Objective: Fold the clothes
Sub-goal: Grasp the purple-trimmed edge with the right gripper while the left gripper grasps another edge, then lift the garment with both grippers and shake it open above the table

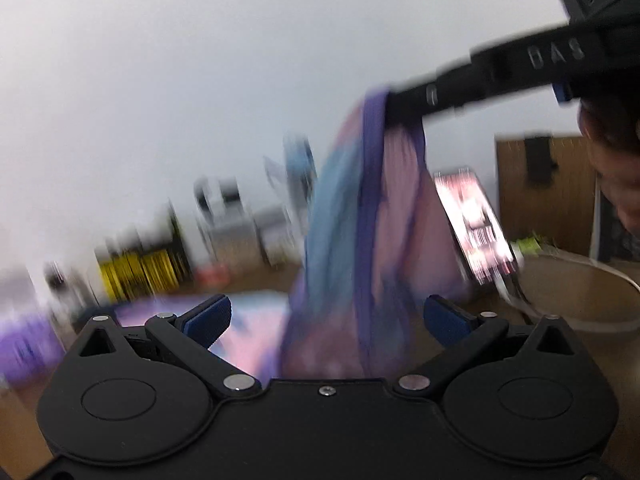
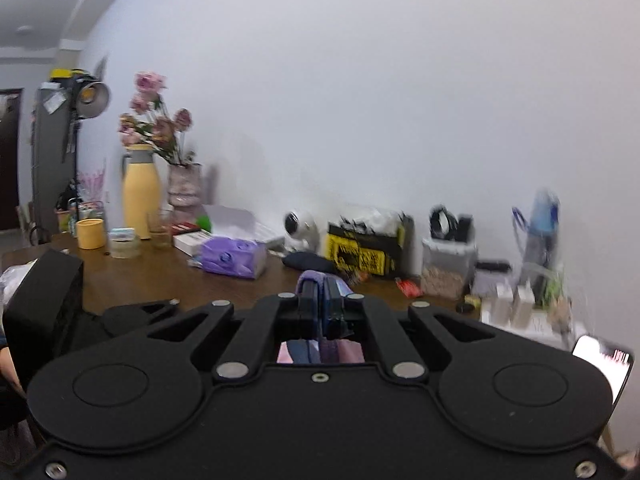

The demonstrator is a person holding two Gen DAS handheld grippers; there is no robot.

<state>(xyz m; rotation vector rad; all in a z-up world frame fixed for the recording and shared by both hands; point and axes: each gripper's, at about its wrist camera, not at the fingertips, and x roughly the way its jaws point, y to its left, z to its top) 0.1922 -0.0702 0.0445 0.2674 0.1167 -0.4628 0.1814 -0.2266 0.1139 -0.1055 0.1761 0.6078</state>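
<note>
Our right gripper (image 2: 322, 294) is clamped tight on the purple-trimmed edge of a pink, blue and purple garment (image 1: 360, 240); in the left wrist view we see it hanging from those fingers, well above the wooden table (image 2: 160, 276). Our left gripper (image 1: 327, 316) is spread wide with nothing in it, the cloth's lower part between its blue pads (image 1: 210, 316), contact unclear through blur. Beyond: purple tissue pack (image 2: 234, 258), yellow bottle (image 2: 140, 196), lit phone (image 1: 476, 224).
</note>
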